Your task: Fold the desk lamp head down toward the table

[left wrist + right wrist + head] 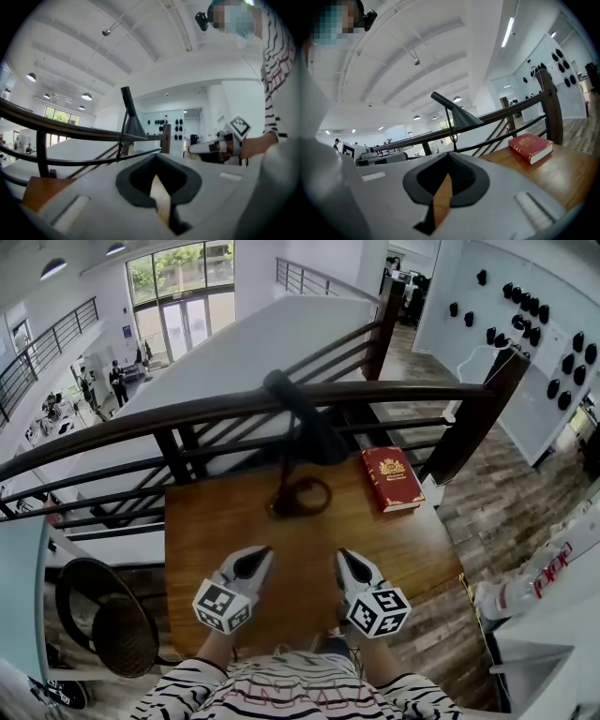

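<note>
A black desk lamp (302,437) stands at the far middle of the wooden table (216,521). Its ring base (300,497) rests on the wood and its cone head (323,442) is up above it. My left gripper (259,557) and right gripper (344,559) hover side by side over the near half of the table. Both point toward the lamp, are shut and hold nothing. The left gripper view shows the lamp (131,123) ahead beyond the closed jaws (157,161), with the right gripper (218,146) alongside. The right gripper view has the lamp (459,117) past its closed jaws (447,158).
A red book (392,477) (530,146) lies at the table's far right corner. A dark wooden railing (187,413) runs right behind the table, with a drop beyond it. A black mesh chair (108,620) stands left of the table, and a white counter (534,634) is on the right.
</note>
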A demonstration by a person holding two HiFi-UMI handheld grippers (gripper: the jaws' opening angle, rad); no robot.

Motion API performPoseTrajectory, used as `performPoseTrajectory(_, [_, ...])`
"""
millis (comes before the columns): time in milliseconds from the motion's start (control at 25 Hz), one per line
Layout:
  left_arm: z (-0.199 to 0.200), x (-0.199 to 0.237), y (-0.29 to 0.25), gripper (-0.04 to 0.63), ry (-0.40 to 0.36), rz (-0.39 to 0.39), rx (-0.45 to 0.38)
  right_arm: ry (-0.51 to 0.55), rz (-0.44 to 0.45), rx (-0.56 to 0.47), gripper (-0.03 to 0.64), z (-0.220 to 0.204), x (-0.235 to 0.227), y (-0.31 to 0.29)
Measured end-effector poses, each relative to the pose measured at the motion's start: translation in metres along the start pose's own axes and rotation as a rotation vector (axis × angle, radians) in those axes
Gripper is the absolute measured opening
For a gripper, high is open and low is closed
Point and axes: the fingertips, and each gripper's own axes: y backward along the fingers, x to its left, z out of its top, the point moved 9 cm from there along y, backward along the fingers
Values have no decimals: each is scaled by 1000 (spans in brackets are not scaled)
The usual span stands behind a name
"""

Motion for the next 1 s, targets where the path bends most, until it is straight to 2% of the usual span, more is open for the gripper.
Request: performPoseTrajectory(1000, [-8,-10,20,2,7,2,7,38,-25,32,0,-8,15,4])
